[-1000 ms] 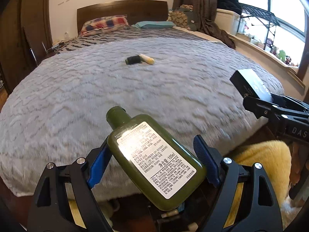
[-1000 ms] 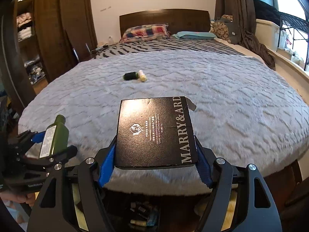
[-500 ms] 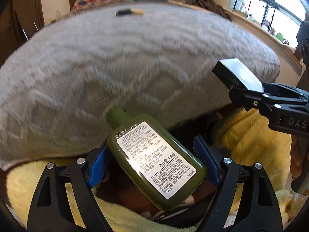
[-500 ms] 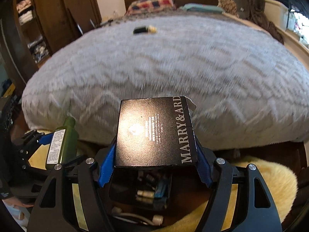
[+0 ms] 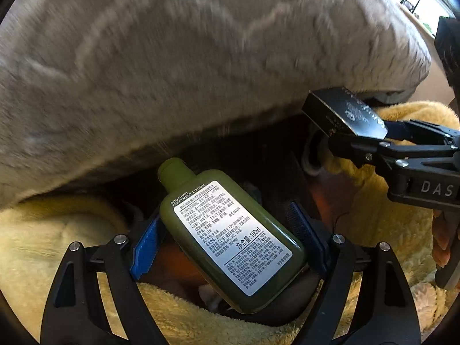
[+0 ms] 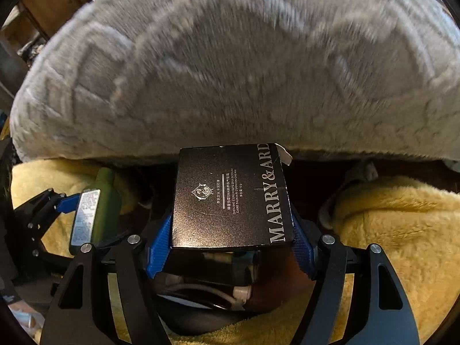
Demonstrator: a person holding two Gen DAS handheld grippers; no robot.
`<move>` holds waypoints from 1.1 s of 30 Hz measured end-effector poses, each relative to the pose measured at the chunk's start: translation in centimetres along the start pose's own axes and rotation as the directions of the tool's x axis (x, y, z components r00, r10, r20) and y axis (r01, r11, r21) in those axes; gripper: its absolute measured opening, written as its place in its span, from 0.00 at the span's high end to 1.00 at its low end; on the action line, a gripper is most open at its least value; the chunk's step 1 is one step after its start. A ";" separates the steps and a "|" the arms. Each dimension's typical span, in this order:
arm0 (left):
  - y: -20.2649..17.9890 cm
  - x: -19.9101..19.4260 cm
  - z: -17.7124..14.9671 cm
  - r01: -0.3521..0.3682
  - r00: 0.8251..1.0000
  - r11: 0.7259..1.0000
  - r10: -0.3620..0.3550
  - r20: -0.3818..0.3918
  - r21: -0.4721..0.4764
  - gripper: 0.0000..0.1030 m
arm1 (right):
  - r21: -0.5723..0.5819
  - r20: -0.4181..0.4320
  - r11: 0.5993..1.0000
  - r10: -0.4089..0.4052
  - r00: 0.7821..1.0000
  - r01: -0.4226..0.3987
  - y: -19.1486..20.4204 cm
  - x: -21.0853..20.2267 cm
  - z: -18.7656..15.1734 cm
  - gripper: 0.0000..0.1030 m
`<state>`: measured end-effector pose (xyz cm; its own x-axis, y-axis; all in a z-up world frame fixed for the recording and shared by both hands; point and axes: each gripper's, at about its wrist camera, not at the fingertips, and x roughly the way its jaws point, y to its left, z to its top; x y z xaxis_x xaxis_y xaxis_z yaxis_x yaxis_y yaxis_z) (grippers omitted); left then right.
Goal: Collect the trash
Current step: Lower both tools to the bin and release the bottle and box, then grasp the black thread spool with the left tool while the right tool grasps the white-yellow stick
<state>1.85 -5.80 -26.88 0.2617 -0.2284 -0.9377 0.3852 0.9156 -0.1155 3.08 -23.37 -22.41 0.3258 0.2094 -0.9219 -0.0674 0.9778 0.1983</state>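
Observation:
My left gripper (image 5: 227,238) is shut on a green lotion bottle (image 5: 230,235) with a white label, held slanted with its cap up-left. My right gripper (image 6: 230,235) is shut on a black cosmetics box (image 6: 230,195) printed "MARRY&ARD". Each shows in the other's view: the box (image 5: 343,113) at the right, the bottle (image 6: 95,207) at the left. Both point steeply down at a dark container (image 6: 207,290) on the floor by the bed. The container holds white tubes and small items, mostly hidden by the box and bottle.
The grey fluffy blanket (image 5: 187,57) of the bed hangs over the upper part of both views. A yellow plush rug (image 6: 396,230) surrounds the dark container on the floor. A hand (image 5: 441,247) grips the right tool's handle at the right edge.
Both grippers dropped and tilted downward, from looking across the bed top to looking at the floor beside it. The bottle and box stay gripped. The small items on the bed left the views.

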 end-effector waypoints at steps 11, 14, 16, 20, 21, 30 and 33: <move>0.3 4.0 0.0 0.055 0.993 0.998 -0.057 -0.104 -0.025 0.23 | 0.007 -0.082 1.000 0.010 0.997 -0.009 -0.1 2.8 0.5 0.30; 0.6 4.4 0.0 0.059 0.991 0.997 -0.063 -0.117 -0.041 0.23 | -0.006 -0.090 1.000 0.013 0.996 -0.013 0.2 3.3 0.7 0.29; 1.1 4.3 0.1 0.062 0.990 0.997 -0.067 -0.121 -0.046 0.23 | -0.007 -0.091 1.000 0.016 0.996 -0.016 0.1 3.7 0.7 0.29; 1.3 3.7 0.1 0.060 0.992 0.997 -0.066 -0.106 -0.052 0.18 | 0.003 -0.086 1.000 0.018 0.996 -0.018 -0.2 3.8 0.8 0.22; 1.3 3.4 0.1 0.057 0.993 0.997 -0.062 -0.098 -0.052 0.15 | 0.007 -0.082 1.000 0.020 0.996 -0.019 -0.3 3.7 0.8 0.17; 1.1 0.1 0.6 0.023 1.000 0.999 -0.024 -0.016 -0.030 0.12 | 0.032 0.020 0.999 0.006 1.000 -0.006 -1.3 -0.3 1.7 0.12; 1.0 -2.3 1.1 0.012 0.999 1.000 -0.011 0.042 -0.016 0.12 | 0.022 0.099 1.000 -0.009 0.995 0.007 -1.3 -3.3 2.3 0.12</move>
<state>2.56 -4.75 -24.48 0.2945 -0.2520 -0.9218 0.3736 0.9182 -0.1316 4.31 -25.31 -18.86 0.4179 0.1990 -0.8864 -0.0444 0.9790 0.1989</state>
